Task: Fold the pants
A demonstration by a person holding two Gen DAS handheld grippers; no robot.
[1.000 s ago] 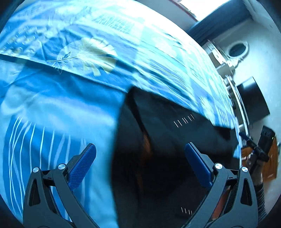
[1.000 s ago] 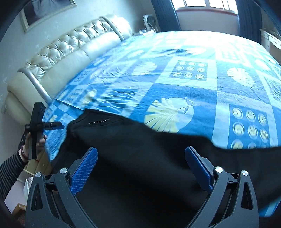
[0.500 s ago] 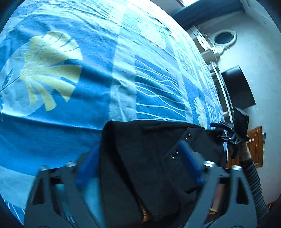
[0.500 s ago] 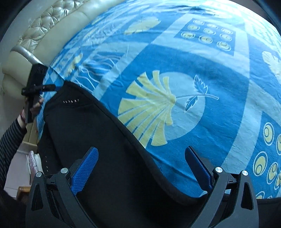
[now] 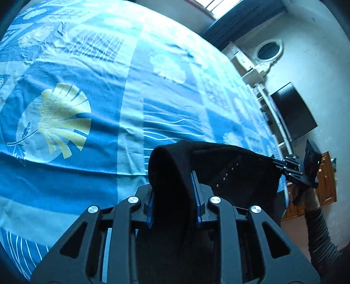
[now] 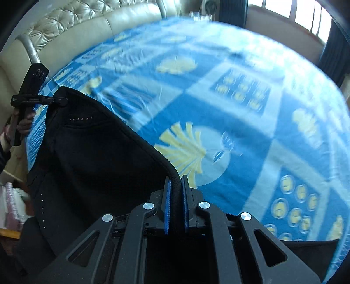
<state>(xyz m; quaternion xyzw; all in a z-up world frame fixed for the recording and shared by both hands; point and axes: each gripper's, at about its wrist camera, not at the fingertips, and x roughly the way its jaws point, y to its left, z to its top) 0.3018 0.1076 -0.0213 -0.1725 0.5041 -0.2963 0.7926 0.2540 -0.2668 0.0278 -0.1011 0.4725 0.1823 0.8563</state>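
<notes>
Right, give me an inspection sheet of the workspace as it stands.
Surface: bed under a blue patterned bedspread, lightly wrinkled.
Job's things: black pants at the bed's near edge, one edge lifted between the two grippers.
Clutter: nothing seen on the bedspread.
Grippers: left gripper has just been closing, jaws now pressing a thick fold of the pants; right gripper has just closed, jaws shut on the pants' edge.
Cables: nothing seen.
Surroundings: tufted cream headboard, window, dark curtains, black screen on the wall, wooden cabinet.
</notes>
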